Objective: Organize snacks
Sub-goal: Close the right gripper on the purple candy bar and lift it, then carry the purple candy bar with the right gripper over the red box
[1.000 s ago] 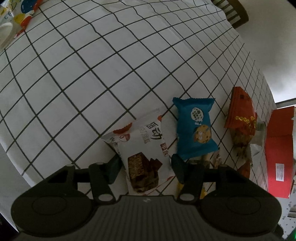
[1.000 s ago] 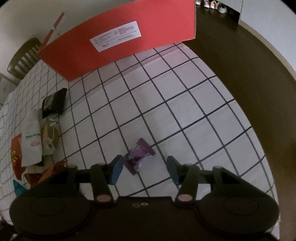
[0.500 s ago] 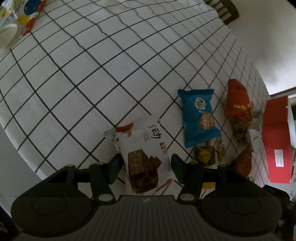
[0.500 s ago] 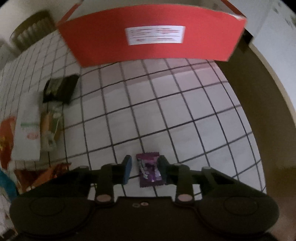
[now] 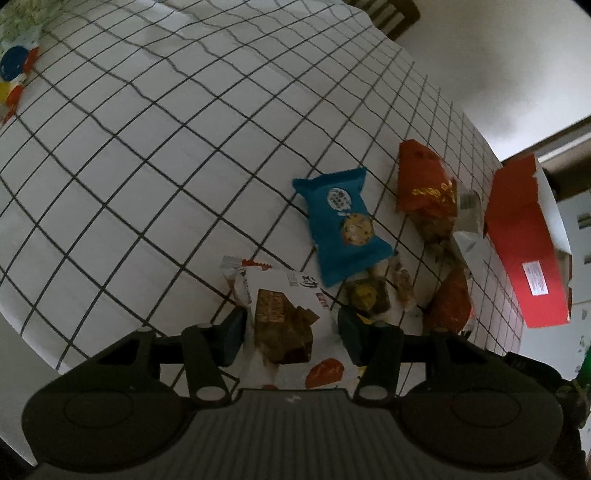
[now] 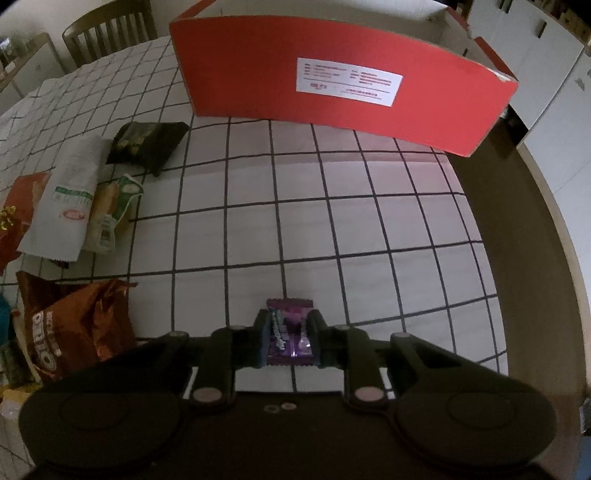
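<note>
My left gripper (image 5: 291, 328) points down at a white wafer packet (image 5: 284, 306) with a chocolate wafer picture. Its jaws are closing and the pads press the packet's two sides. A blue cookie packet (image 5: 343, 225) and a red-orange packet (image 5: 424, 184) lie just beyond it. My right gripper (image 6: 288, 332) is closing on a small purple candy packet (image 6: 290, 325), which is pinched between both pads above the checked tablecloth (image 6: 332, 229). The red cardboard box (image 6: 343, 85) stands ahead of the right gripper. It also shows at the right of the left wrist view as the red box (image 5: 524, 240).
Left of the right gripper lie an orange Oreo bag (image 6: 70, 325), a long white packet (image 6: 66, 199) and a black packet (image 6: 147, 146). The table's edge (image 6: 517, 258) curves down the right side. A wooden chair (image 6: 107, 29) stands at the far end.
The right jaws have closed from wide apart onto the purple packet, and that wrist has rolled to face the red box. The left jaws have narrowed on the wafer packet and risen slightly.
</note>
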A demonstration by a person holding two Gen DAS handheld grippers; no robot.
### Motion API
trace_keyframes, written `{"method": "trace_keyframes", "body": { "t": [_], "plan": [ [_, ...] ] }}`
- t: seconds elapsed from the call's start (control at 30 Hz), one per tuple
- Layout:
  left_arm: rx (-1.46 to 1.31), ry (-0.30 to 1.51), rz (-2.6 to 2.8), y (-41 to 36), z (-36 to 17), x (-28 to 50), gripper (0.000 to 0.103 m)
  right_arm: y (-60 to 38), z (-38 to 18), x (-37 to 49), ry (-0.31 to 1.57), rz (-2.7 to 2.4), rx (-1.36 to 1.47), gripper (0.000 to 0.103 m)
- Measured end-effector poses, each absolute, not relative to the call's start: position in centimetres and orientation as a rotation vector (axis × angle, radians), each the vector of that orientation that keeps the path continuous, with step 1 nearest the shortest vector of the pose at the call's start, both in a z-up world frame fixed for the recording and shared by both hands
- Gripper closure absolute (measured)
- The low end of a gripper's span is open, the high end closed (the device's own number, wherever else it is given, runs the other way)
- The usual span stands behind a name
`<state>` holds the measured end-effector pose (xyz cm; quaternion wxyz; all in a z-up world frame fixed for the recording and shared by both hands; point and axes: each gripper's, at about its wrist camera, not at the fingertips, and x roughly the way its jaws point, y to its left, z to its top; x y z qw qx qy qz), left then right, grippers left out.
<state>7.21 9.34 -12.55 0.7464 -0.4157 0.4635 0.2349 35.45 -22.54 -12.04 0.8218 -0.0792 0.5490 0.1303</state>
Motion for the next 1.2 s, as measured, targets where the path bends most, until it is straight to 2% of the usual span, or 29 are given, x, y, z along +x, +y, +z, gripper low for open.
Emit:
{"method": "trace_keyframes", "body": {
  "t": [0.27,0.67,1.2],
  "plan": [
    [-0.859,1.016,0.494,9.0,-11.7,7.9,0.051,-24.3,-10.3,34.5,1.138,0.318,-0.12,0.083],
    [-0.817,0.968,0.39,7.7,-7.7,10.6,0.051,-26.4,-4.7,34.3,1.062,0.406,-0.044,0.083],
    [-0.664,0.919,0.224,3.3,-1.8,23.0,0.052,-27.7,0.7,40.1,0.944,0.454,-0.083,0.083]
  ]
}}
